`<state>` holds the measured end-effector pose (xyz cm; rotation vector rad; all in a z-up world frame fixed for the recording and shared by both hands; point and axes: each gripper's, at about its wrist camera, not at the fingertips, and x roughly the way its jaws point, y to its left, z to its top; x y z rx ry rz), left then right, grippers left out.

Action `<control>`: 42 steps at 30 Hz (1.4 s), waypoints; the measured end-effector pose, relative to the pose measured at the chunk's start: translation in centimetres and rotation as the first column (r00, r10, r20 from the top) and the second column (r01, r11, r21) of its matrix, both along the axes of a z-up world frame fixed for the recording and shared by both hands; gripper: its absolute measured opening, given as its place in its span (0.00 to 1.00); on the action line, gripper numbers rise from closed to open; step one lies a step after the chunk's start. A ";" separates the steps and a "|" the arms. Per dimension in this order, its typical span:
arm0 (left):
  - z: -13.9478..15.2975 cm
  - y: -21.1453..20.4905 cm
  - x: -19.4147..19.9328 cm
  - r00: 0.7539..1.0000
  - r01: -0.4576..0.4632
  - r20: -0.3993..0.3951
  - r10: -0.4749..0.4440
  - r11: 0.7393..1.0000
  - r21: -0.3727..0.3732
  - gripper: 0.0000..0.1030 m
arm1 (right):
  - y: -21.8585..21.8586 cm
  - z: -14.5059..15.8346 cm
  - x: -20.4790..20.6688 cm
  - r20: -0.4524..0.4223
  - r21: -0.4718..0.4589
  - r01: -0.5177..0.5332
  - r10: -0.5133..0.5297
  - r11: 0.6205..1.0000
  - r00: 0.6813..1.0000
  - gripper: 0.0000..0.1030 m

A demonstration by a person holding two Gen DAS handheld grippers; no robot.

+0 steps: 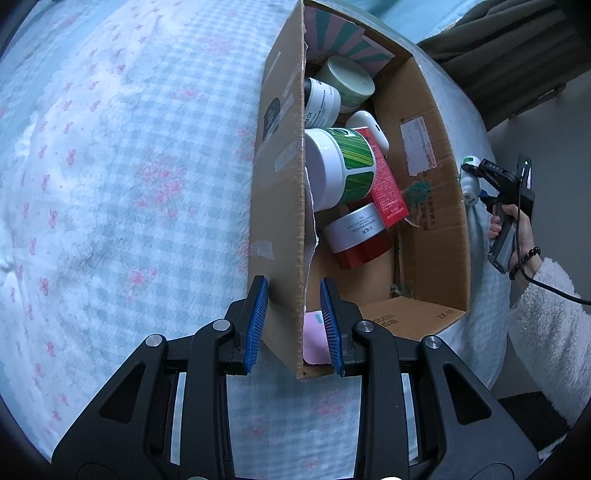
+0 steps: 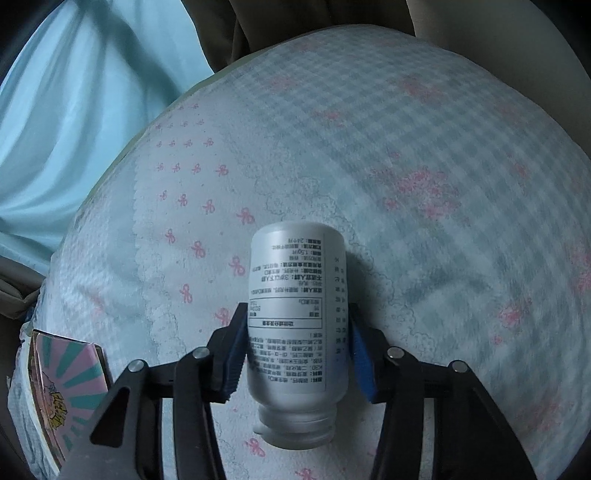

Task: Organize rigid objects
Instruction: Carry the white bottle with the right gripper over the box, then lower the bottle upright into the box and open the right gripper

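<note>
A cardboard box [image 1: 432,229] lies on the bed and holds several rigid items: a white jar with a green leaf label [image 1: 340,166], a red jar with a silver lid [image 1: 356,236], a red carton [image 1: 386,184], a pale green tub [image 1: 347,81] and a pink-and-teal striped box [image 1: 343,33]. My left gripper [image 1: 293,325] straddles the box's near side wall, its blue pads on either side of the cardboard. My right gripper [image 2: 299,354] is shut on a white pill bottle [image 2: 297,306], cap toward the camera, above the bedspread. It also shows in the left wrist view [image 1: 471,177], right of the box.
A blue-and-white checked bedspread with pink bows [image 1: 129,166] covers the bed. A light blue curtain [image 2: 74,92] hangs at the back left. The striped box corner [image 2: 62,380] shows at the lower left of the right wrist view.
</note>
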<state>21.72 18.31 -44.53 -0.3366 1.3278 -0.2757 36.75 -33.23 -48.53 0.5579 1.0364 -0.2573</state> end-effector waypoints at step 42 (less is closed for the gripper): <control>-0.2 0.7 0.0 0.998 -0.050 0.041 0.053 0.997 -0.061 0.24 | 27.9 12.0 -10.7 0.027 0.043 -0.477 0.476 0.878 0.879 0.44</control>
